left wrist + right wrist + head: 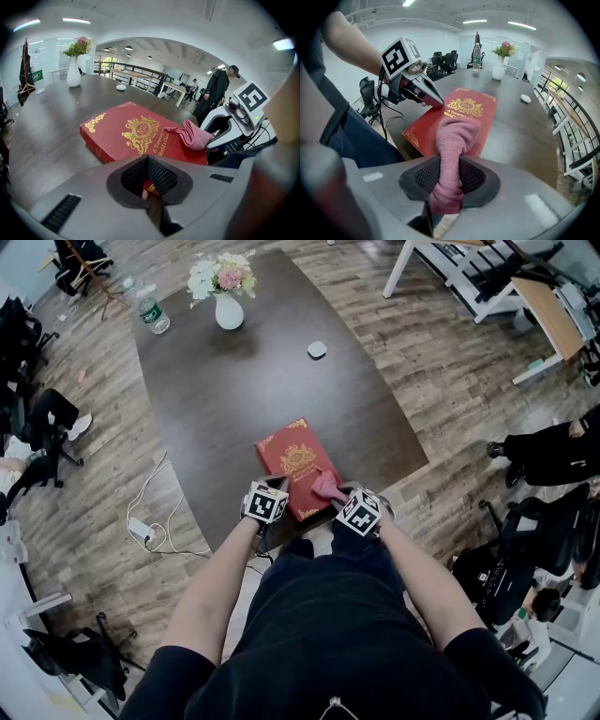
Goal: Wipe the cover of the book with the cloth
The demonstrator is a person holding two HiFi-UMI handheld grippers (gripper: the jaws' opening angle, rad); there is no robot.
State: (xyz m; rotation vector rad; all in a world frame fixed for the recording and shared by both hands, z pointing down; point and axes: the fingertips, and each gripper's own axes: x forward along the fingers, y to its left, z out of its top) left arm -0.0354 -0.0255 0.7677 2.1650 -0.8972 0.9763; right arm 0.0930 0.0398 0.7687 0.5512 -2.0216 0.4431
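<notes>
Currently, book [295, 465]: is lying flat on the dark desk [216, 399], close to the near edge, with its red cover and gold print facing up.
cloth [327, 486]: pink and bunched into a roll. Its free end is resting on the near right part of the cover, partly covering the gold lettering.
right tool [447, 176]: jaws are squeezing down on the cloth, with the fabric filling the narrow gap between the pads. The roll is running forward out of them onto the book.
left tool [148, 161]: jaws are standing almost together and gripping the book at its near left edge. A sliver of red cover is showing between the pads.
tools, relative: are sitting side by side at the book's near end, the left one on the edge and the right one over the cover. They are apart from each other.
person: is standing at the near end of the desk, both arms reaching forward, one to each tool.
far end of desk: a white vase [229, 310] is holding pale flowers [220, 276], and a bottle [153, 313] is standing near it. A small white object [317, 350] is lying between vase and book, well apart from both.
</notes>
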